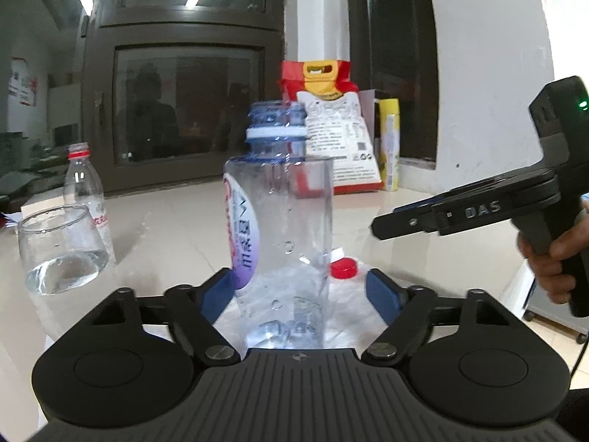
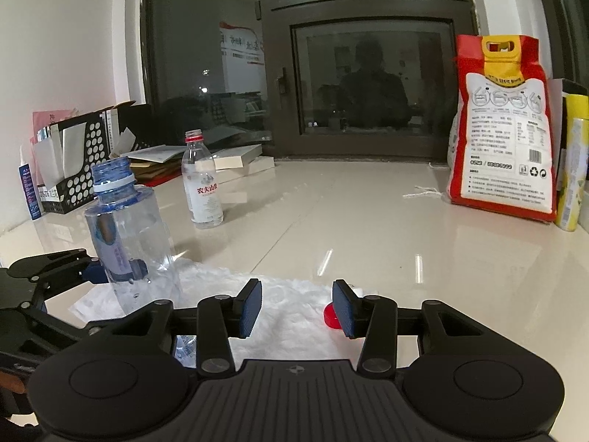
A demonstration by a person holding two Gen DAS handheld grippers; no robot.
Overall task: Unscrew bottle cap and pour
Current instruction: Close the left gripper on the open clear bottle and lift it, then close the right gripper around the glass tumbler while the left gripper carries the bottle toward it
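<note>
A clear uncapped bottle (image 1: 283, 235) with a blue neck and a purple label stands upright between the pads of my left gripper (image 1: 300, 291). The jaws stand wide, with a gap beside the right pad; the left pad is at the label. The bottle also shows in the right wrist view (image 2: 127, 235), with my left gripper (image 2: 110, 270) around its lower part. A red cap (image 1: 343, 269) lies on a white cloth (image 1: 349, 305) behind the bottle. My right gripper (image 2: 297, 307) is open and empty above the cloth (image 2: 287, 316), with the red cap (image 2: 330, 316) by its right pad.
A glass (image 1: 60, 252) holding some water stands at left. A second small bottle (image 2: 201, 180) with a red neck ring stands behind it. A red and white rice bag (image 2: 504, 129) and a yellow can (image 2: 572, 173) stand at the back right. Books and a file rack (image 2: 77, 162) sit at back left.
</note>
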